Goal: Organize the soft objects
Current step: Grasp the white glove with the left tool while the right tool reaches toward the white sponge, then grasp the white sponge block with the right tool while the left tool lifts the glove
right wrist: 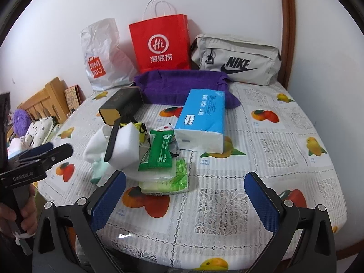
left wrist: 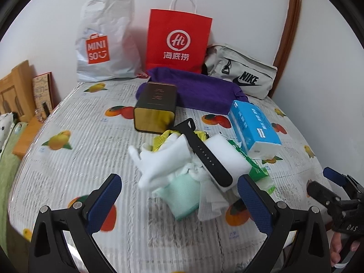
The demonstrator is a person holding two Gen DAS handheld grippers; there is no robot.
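A pile of soft things lies mid-table: a white cloth [left wrist: 159, 161], a mint cloth [left wrist: 182, 193], a white foam block [left wrist: 227, 157] [right wrist: 126, 145], a green wipes pack [right wrist: 157, 152] and a light green tissue pack [right wrist: 168, 179]. A black strap [left wrist: 204, 154] lies across the pile. A blue tissue pack [left wrist: 254, 127] [right wrist: 202, 118] lies to its right. A purple towel [left wrist: 200, 88] [right wrist: 182, 84] lies behind. My left gripper [left wrist: 179, 195] is open, its fingers either side of the pile's near end. My right gripper [right wrist: 185, 191] is open and empty, just in front of the tissue pack.
A dark gold-ended tin [left wrist: 155, 109] lies on its side behind the pile. A white plastic bag [left wrist: 104, 43], a red paper bag [left wrist: 179, 41] and a grey Nike pouch [left wrist: 241, 70] stand along the wall. Wooden furniture [right wrist: 45, 100] stands left of the table.
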